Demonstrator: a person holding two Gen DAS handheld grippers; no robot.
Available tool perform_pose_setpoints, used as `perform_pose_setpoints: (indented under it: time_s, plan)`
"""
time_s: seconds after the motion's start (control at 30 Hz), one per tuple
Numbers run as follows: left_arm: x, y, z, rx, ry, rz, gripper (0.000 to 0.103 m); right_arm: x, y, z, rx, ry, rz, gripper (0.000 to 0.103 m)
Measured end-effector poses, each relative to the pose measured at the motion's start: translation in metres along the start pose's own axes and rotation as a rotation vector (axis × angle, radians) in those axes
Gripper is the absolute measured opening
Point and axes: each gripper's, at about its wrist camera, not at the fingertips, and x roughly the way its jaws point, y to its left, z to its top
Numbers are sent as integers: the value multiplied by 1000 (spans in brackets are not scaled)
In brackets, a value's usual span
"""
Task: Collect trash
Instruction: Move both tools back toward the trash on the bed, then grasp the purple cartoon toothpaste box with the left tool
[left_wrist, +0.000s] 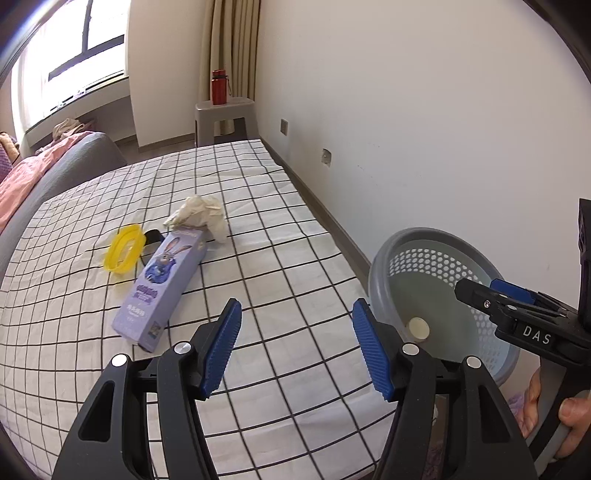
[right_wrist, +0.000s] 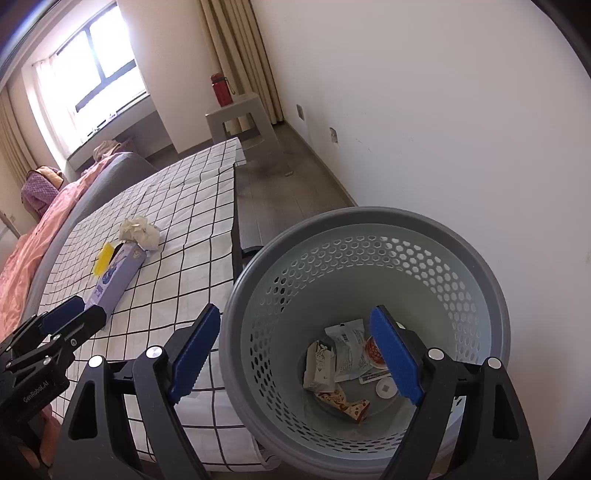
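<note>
Left tongs (left_wrist: 297, 347) are being held released, empty, over the checked bed (left_wrist: 280, 266). Right tongs (right_wrist: 297, 354) are being held released above the bin (right_wrist: 258, 266), wrappers (right_wrist: 341, 360) inside. Purple box (left_wrist: 162, 284), yellow lid (left_wrist: 123, 253) and crumpled tissue (left_wrist: 201, 216) are lying on the bed.

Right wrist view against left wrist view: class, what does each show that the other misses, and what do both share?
Only the right wrist view shows the wrappers lying in the bin and the floor beside the bed. Only the left wrist view shows a hand and the yellow ring as an open loop. Both show the checked sheet, the purple box, the crumpled tissue, the red bottle on a stool, and both grippers, left and right, open and empty.
</note>
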Motion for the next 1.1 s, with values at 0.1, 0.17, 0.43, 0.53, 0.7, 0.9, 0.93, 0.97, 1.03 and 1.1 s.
perform_pose_setpoints:
  time_s: [0.1,0.17,0.43,0.53,0.7,0.9,0.93,0.97,1.03,1.1]
  plan:
    - [-7,20,-2,-23,-14,32,60,1,12,-1,-21,1,15,82]
    - [-10,33,-3,-41,-18,52,60,1,18,-3,-31,1,26,82]
    - [-8,80,-7,-112,-1,117,61,5,35,-4,-58,7,59,82]
    - [-1,96,-8,-142,29,132,61,6,37,-3,-61,9,70,82]
    - [14,115,-2,-154,77,142,61,11,37,-1,-47,20,93,82]
    - [40,128,2,-158,133,145,61,14,35,2,-32,33,118,82]
    - [45,129,3,-155,143,143,61,15,34,3,-30,35,123,82]
    - [50,129,4,-150,151,142,61,15,34,3,-27,36,128,82]
    - [58,128,7,-134,160,149,61,15,33,3,-23,39,136,82]
    - [65,127,10,-121,162,154,61,15,32,4,-20,40,142,82]
